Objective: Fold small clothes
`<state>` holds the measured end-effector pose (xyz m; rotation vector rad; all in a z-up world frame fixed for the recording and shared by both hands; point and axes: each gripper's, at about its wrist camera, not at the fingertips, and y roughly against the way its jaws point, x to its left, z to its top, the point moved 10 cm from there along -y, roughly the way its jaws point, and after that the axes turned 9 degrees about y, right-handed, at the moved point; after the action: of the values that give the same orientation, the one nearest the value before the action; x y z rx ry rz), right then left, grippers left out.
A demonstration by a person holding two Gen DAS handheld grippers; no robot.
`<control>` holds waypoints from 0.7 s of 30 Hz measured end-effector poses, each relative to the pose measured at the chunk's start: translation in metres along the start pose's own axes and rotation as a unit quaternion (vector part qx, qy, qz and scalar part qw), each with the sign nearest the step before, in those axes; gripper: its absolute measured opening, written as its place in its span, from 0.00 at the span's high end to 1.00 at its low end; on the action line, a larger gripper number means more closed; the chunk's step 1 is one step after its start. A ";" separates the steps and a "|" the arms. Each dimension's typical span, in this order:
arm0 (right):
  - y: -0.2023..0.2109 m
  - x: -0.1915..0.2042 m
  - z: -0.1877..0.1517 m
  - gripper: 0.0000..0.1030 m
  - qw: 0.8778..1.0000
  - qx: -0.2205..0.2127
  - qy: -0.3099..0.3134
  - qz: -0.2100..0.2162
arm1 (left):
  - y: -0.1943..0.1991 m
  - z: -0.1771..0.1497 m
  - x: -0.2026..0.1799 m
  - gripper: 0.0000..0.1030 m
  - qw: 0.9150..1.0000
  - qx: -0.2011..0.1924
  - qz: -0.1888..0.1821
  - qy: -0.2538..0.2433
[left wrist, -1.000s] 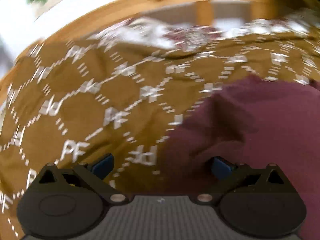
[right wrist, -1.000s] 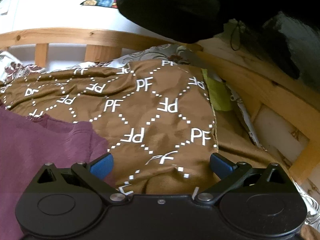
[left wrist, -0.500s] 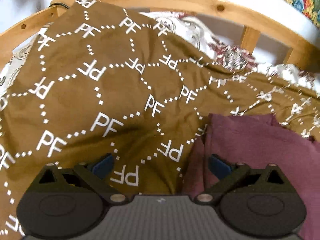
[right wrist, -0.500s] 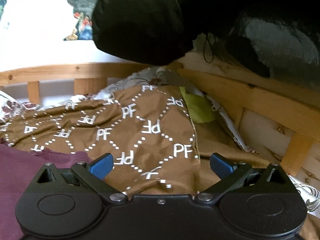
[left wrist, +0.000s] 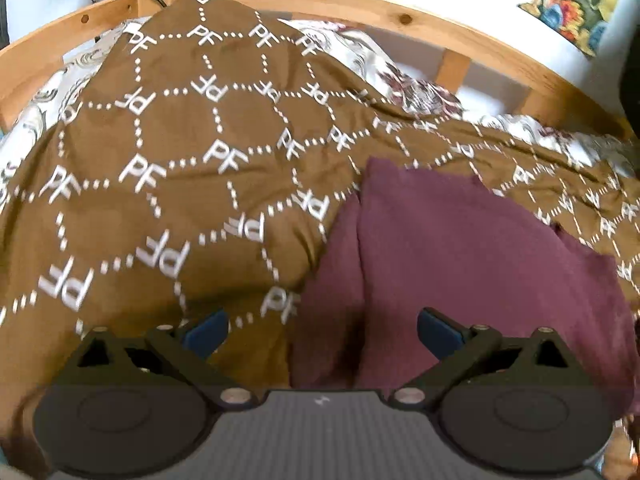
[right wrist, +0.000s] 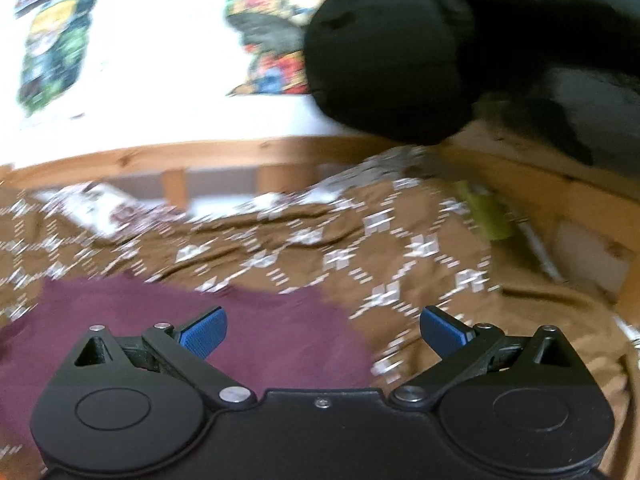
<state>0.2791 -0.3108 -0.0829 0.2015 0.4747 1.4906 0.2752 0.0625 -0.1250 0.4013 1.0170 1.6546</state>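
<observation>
A maroon garment (left wrist: 460, 248) lies spread on a brown blanket (left wrist: 180, 168) printed with white PF letters. Its left edge is doubled into a long fold. My left gripper (left wrist: 322, 326) hovers open over that left edge, with nothing between its blue pads. In the right wrist view the same garment (right wrist: 256, 320) fills the lower left, blurred by motion. My right gripper (right wrist: 323, 330) is open above the garment's right edge, where it meets the blanket (right wrist: 420, 248).
A wooden bed frame (left wrist: 452, 32) curves round the far side, with floral bedding (left wrist: 404, 80) along it. A large black padded thing (right wrist: 440, 40) hangs at the upper right. A lime green cloth (right wrist: 484, 216) lies by the right rail. Posters (right wrist: 52, 48) hang on the wall.
Both grippers stayed open. The left view has drawn in over the garment's left edge. The right view has tilted up and swung left, so more garment and wall show.
</observation>
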 end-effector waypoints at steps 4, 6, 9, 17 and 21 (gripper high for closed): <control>0.013 0.043 -0.009 0.01 0.998 0.013 0.046 0.029 | 0.010 -0.017 0.006 0.01 1.000 0.005 0.008 0.002; 0.018 0.062 -0.013 0.01 0.997 0.018 0.060 0.050 | 0.012 -0.022 0.009 0.01 1.000 0.010 0.011 0.006; 0.025 0.084 -0.022 0.01 0.994 0.030 0.073 0.072 | 0.008 -0.024 0.014 0.01 1.000 0.017 0.019 0.013; 0.029 0.109 -0.038 0.01 0.988 0.042 0.120 0.090 | -0.003 -0.026 0.020 0.01 0.999 0.035 0.026 0.030; 0.025 0.104 -0.037 0.01 0.990 0.044 0.109 0.084 | -0.006 -0.027 0.020 0.01 0.998 0.039 0.030 0.029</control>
<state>0.2416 -0.2119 -0.1242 0.1499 0.7141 1.6661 0.2533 0.0697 -0.1499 0.4418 1.1245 1.6926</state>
